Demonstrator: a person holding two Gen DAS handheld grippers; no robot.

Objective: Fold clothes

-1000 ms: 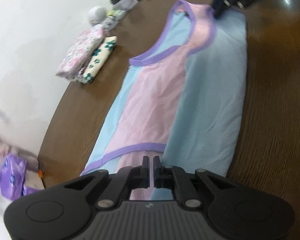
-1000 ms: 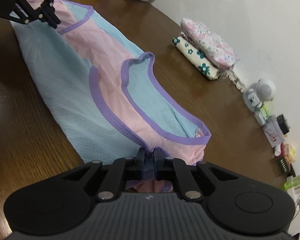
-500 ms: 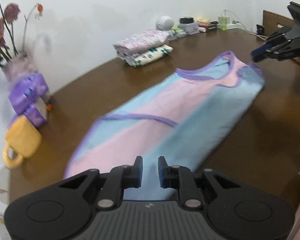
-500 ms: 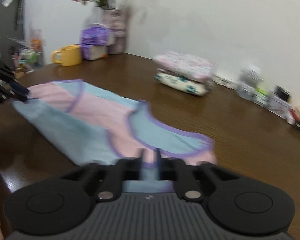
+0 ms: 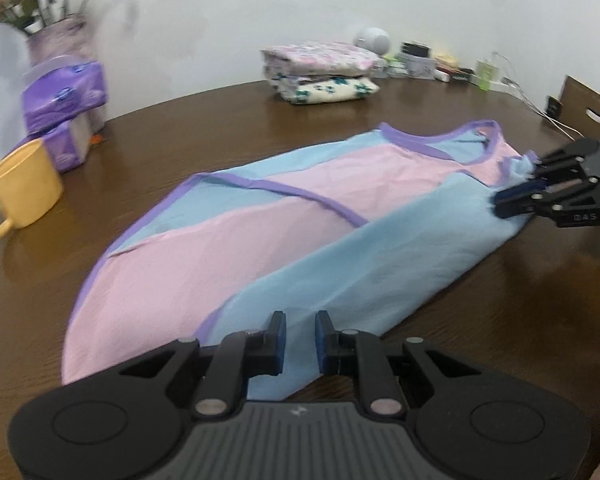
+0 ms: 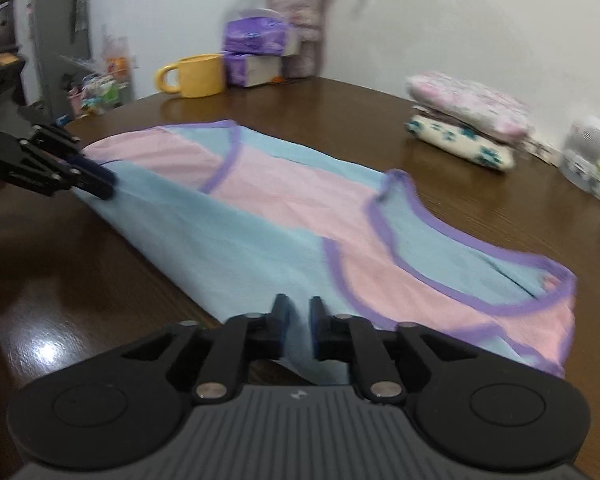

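A pink and light-blue sleeveless top with purple trim [image 5: 300, 216] lies flat on the brown table, one long side folded over it; it also shows in the right wrist view [image 6: 284, 208]. My left gripper [image 5: 300, 336] is open by a small gap, just above the top's hem end, holding nothing. My right gripper [image 6: 298, 320] is open by a small gap at the neck end, holding nothing. Each gripper shows in the other's view: the right gripper [image 5: 504, 204] at the shoulder, the left gripper [image 6: 100, 184] at the hem.
A stack of folded floral clothes [image 5: 320, 76] lies at the back. A yellow mug [image 5: 20, 196], purple tissue packs [image 5: 66, 96] and a flower vase [image 5: 56, 44] stand at the left. Small items and a white round device [image 6: 586, 140] line the wall.
Both grippers have let go of the top and opened slightly. Both have tilted up from looking down along the garment to looking level across the table.
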